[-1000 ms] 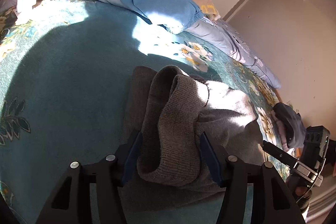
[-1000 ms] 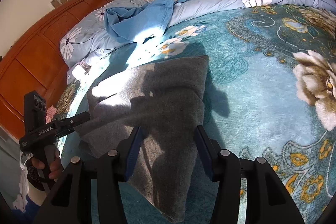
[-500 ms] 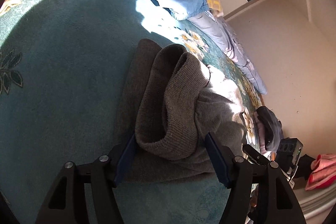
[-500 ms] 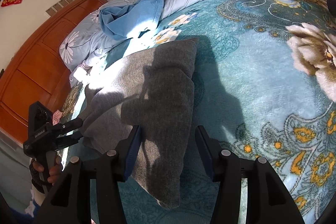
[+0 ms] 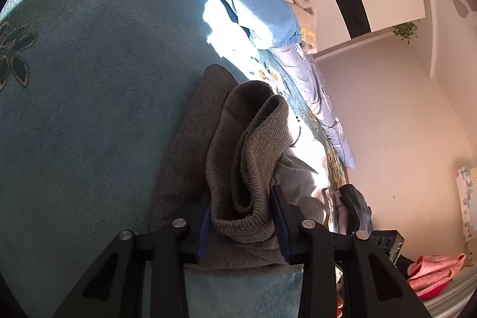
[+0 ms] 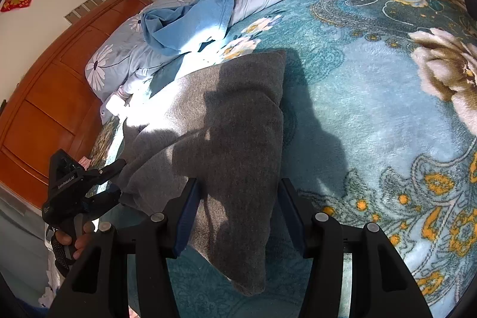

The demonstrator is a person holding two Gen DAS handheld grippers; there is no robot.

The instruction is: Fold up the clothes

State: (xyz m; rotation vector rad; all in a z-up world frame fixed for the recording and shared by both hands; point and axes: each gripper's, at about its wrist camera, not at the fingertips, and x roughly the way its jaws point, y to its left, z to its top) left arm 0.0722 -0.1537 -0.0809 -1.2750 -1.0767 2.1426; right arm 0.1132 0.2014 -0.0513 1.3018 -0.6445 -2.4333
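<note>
Compared with a second ago, the left gripper (image 5: pixel 243 216) has rolled and its jaws are closing on the ribbed cuff (image 5: pixel 244 169) of the grey sweater (image 6: pixel 214 121), which lies folded on the teal floral blanket (image 6: pixel 372 121). Over the sweater's near corner the right gripper (image 6: pixel 237 210) hovers with jaws apart, grasping nothing. A blue garment (image 6: pixel 190 23) lies beyond the sweater.

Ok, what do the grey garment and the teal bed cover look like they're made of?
Grey garment: looks like a soft matte knit; ribbed loops show along its rolled edge, probably wool or acrylic. Teal bed cover: seems a plush fleece; short fuzzy pile with a slight sheen and printed flowers.
</note>
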